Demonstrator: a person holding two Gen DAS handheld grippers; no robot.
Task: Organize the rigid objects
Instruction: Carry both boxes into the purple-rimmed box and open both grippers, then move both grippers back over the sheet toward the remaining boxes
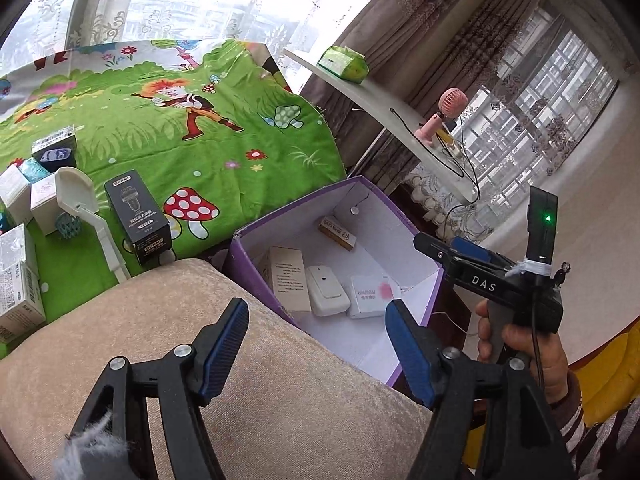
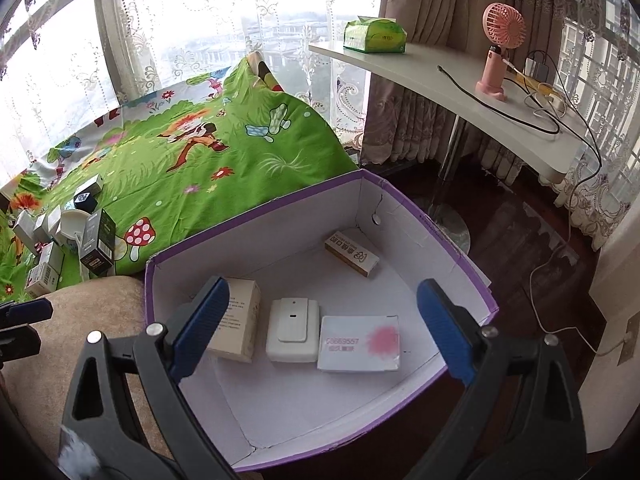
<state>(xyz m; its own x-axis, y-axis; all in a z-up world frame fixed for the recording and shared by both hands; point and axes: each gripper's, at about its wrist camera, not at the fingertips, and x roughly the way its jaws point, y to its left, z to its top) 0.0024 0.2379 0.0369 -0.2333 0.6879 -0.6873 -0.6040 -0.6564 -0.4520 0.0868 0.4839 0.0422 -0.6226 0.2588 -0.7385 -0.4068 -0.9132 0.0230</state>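
Observation:
A purple cardboard box (image 2: 256,216) with a white inside holds a beige carton (image 2: 240,320), a white plastic device (image 2: 292,330), a flat white box with a pink blot (image 2: 360,344) and a small tan box (image 2: 352,258). My right gripper (image 2: 324,328) is open and empty, hovering above the box. My left gripper (image 1: 318,344) is open and empty, over the beige cushion (image 1: 200,340) beside the purple box (image 1: 244,268). On the green cloth (image 1: 200,128) stand a black carton (image 1: 138,216), a white scoop (image 1: 80,200) and several small boxes (image 1: 24,200).
A white curved table (image 2: 460,84) at the right carries a green tissue pack (image 2: 374,36), a pink fan (image 2: 500,48) and cables. The right gripper's body and the hand holding it (image 1: 500,280) sit at the box's right side. Curtains and windows lie behind.

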